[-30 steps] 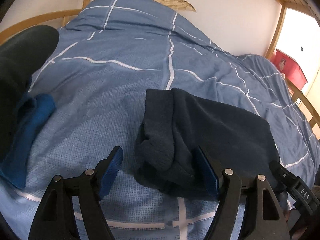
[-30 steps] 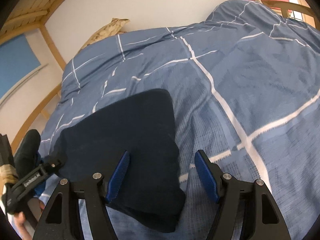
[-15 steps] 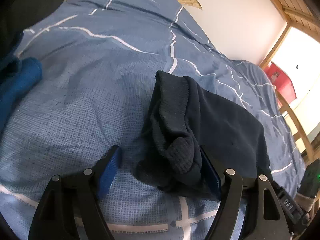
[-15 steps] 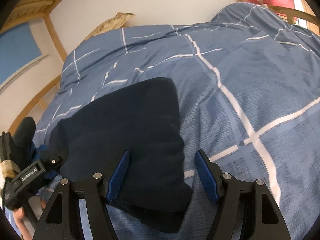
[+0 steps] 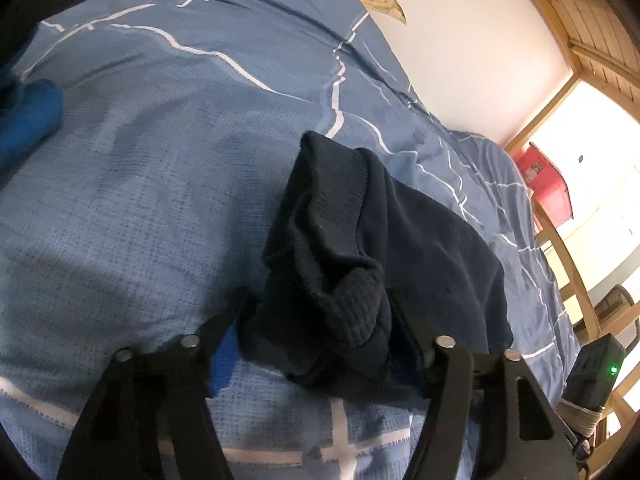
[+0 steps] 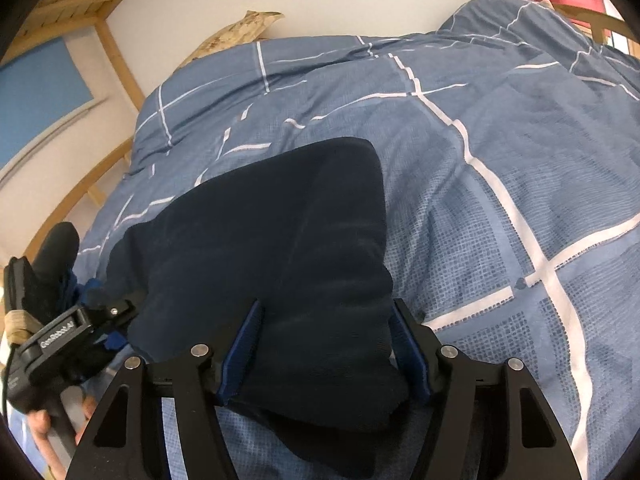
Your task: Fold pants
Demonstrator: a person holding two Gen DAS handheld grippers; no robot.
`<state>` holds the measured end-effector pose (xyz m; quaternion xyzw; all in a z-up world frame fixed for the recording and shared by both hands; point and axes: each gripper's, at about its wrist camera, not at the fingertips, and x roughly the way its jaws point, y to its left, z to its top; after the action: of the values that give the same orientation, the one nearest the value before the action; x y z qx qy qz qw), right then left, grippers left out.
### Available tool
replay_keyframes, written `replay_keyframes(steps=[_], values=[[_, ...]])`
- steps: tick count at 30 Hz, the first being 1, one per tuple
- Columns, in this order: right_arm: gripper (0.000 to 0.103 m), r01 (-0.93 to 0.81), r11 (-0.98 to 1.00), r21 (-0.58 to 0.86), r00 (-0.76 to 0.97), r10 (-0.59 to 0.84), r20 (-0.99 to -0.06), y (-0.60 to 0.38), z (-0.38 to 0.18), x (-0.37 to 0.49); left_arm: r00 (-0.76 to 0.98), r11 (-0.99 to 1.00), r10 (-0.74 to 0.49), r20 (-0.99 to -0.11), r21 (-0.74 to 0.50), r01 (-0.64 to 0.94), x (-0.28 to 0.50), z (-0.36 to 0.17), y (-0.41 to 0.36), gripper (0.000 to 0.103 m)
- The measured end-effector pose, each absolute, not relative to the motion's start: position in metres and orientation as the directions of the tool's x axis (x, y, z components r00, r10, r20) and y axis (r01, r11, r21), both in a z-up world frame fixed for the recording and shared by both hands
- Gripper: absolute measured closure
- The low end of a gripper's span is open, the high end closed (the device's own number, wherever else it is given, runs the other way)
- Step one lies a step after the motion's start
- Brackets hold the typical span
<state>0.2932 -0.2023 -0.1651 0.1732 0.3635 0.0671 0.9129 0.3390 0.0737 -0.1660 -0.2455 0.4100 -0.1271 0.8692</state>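
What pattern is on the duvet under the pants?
Blue duvet with a white grid of lines; clearest in the right wrist view.

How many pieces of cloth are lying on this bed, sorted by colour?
Dark navy: 1, the folded pants
Bright blue: 1, a bunched cloth at the left edge
Black: 1, a dark garment beside it, only partly in view
Total: 3, all on the blue checked duvet

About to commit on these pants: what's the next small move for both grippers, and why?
Probably close both fully, then lift. The left gripper, jaws just closing, straddles the bunched end of the dark pants; the right gripper straddles the other near corner, neither clearly clamped.
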Motion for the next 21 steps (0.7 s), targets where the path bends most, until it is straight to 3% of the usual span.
replay_keyframes(steps=[2, 6, 11, 16, 21], values=[[0.04, -0.001, 0.925, 0.38, 0.725, 0.262, -0.636, -0.203, -0.166, 0.296, 0.631, 0.855, -0.413, -0.656, -0.519, 0.02, 0.339, -0.164, 0.071, 0.04], [0.047, -0.005, 0.919, 0.395, 0.727, 0.275, -0.63, -0.204, -0.166, 0.296, 0.624, 0.829, -0.446, -0.641, -0.559, 0.017, 0.338, -0.16, 0.072, 0.061], [0.072, -0.009, 0.926, 0.378, 0.753, 0.256, -0.606, -0.204, -0.15, 0.289, 0.642, 0.878, -0.393, -0.659, -0.476, 0.049, 0.332, -0.134, 0.061, 0.069], [0.075, -0.02, 0.949, 0.313, 0.753, 0.22, -0.62, -0.197, -0.128, 0.279, 0.679, 0.871, -0.404, -0.613, -0.484, 0.081, 0.318, -0.102, 0.062, 0.07], [0.075, -0.066, 0.956, 0.286, 0.794, 0.224, -0.565, -0.194, -0.087, 0.253, 0.725, 0.881, -0.391, -0.567, -0.457, 0.118, 0.291, -0.064, 0.066, 0.072]])
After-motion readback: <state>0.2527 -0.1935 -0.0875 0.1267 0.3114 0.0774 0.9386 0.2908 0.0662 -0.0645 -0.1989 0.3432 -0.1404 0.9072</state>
